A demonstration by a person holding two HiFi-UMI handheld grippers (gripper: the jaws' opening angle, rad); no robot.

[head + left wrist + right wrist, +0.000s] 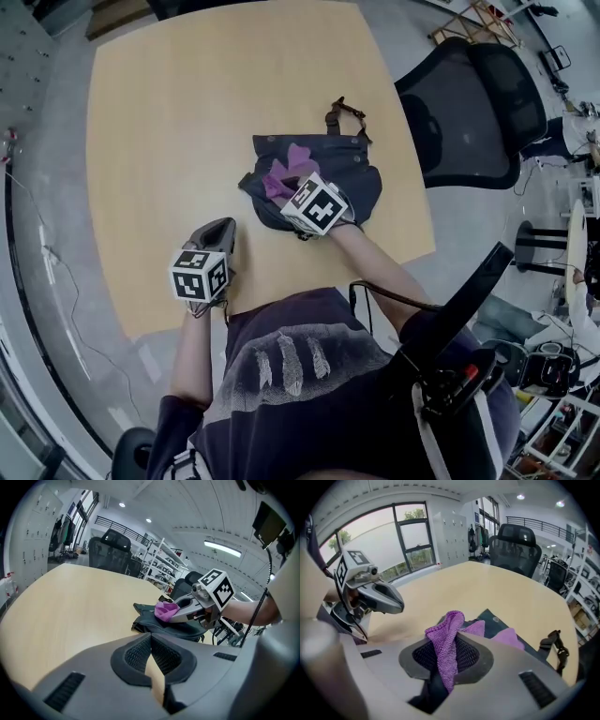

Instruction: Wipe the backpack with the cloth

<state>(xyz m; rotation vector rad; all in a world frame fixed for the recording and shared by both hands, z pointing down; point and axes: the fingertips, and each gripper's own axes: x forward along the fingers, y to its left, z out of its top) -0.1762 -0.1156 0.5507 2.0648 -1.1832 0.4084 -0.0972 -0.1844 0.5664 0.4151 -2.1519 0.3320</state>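
We see the purple cloth (286,169) pinched between the jaws of the right gripper (283,185), bunched on the outside of the dark backpack (361,178). The backpack lies flat on the wooden table (187,122), right of centre toward the near edge. Near left of it and apart, the left gripper (223,227) has its jaws pressed together on nothing.

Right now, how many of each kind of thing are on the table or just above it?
Backpack: 1
Cloth: 1
Grippers: 2, the left gripper and the right gripper
Total: 4
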